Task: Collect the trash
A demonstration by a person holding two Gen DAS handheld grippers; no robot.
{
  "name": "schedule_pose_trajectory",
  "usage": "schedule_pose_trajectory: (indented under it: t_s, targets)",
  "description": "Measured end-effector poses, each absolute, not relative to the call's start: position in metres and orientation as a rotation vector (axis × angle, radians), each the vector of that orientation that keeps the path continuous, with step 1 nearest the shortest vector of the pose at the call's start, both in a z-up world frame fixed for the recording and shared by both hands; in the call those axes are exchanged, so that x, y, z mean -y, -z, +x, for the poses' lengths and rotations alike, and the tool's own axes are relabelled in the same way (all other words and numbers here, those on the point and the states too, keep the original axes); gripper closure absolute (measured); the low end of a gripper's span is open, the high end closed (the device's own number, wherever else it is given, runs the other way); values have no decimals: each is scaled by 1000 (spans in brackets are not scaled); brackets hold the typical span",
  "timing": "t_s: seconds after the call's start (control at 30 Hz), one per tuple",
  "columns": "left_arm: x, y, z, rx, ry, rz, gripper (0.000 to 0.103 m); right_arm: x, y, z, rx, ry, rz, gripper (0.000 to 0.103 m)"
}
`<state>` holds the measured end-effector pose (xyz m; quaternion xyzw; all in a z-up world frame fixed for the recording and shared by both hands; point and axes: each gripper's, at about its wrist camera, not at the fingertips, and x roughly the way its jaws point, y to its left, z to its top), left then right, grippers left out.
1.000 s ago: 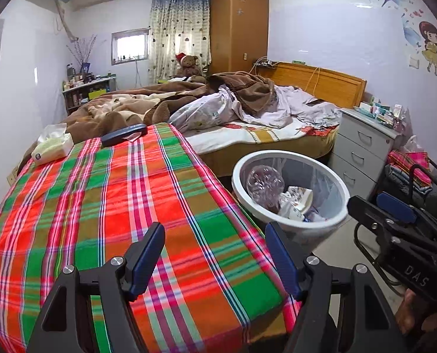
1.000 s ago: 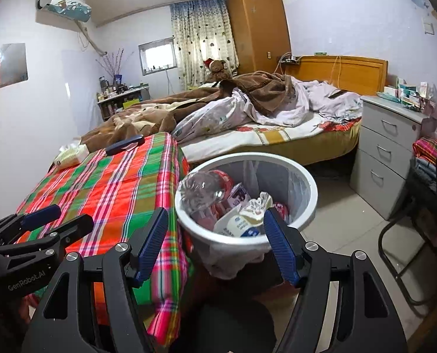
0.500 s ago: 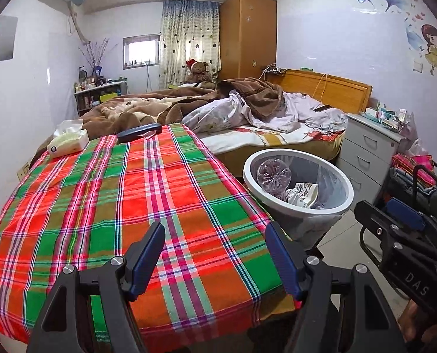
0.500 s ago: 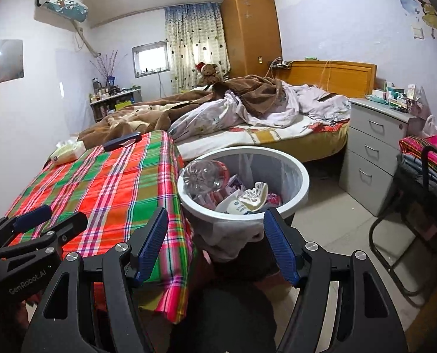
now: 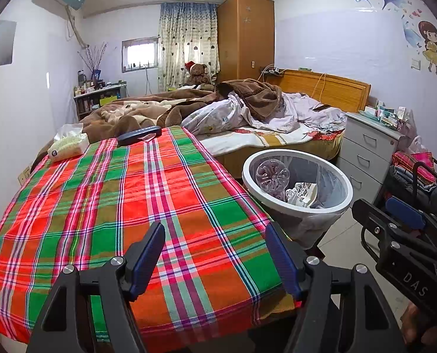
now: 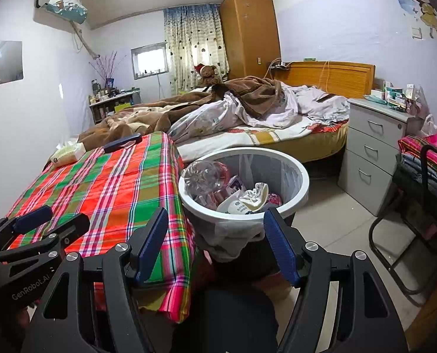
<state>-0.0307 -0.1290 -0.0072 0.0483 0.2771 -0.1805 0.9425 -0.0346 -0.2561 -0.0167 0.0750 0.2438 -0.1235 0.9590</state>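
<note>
A white trash bin (image 5: 345, 203) with a clear liner stands beside the table's right edge; it also shows in the right wrist view (image 6: 302, 189). It holds a clear plastic bottle (image 5: 273, 175) (image 6: 202, 173), crumpled paper (image 6: 253, 195) and wrappers. My left gripper (image 5: 215, 253) is open and empty above the near edge of the plaid tablecloth (image 5: 115, 206). My right gripper (image 6: 215, 242) is open and empty, a little short of the bin's near rim. Each gripper shows in the other's view, the right one (image 5: 395, 220) and the left one (image 6: 44, 223).
A tissue pack (image 5: 68, 145) and a dark glasses case (image 5: 139, 135) lie at the table's far end. An unmade bed (image 5: 248, 117) stands behind. Grey drawers (image 5: 368, 158) and a black-framed chair (image 6: 418, 200) with folded clothes stand at the right.
Both grippers have drawn back and up from the table and bin, so more of the tablecloth and floor shows. Both stay open and empty.
</note>
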Motion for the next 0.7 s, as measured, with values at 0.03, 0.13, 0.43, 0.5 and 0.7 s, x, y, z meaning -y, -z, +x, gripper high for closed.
schedule_pose_trajectory:
  t_s: [0.03, 0.13, 0.43, 0.5, 0.7]
  targets:
    - [129, 7, -30, -565, 369, 100, 33, 256, 17, -36, -493, 250, 154, 34]
    - [131, 7, -32, -564, 370, 101, 33, 256, 16, -37, -491, 252, 155, 34]
    - [128, 6, -35, -558, 372, 99, 33, 255, 14, -40, -485, 251, 159, 34]
    - [128, 5, -35, -557, 371, 99, 33, 254, 13, -40, -484, 253, 157, 34]
    - [127, 5, -36, -553, 370, 101, 33, 255, 12, -40, -483, 251, 160, 34]
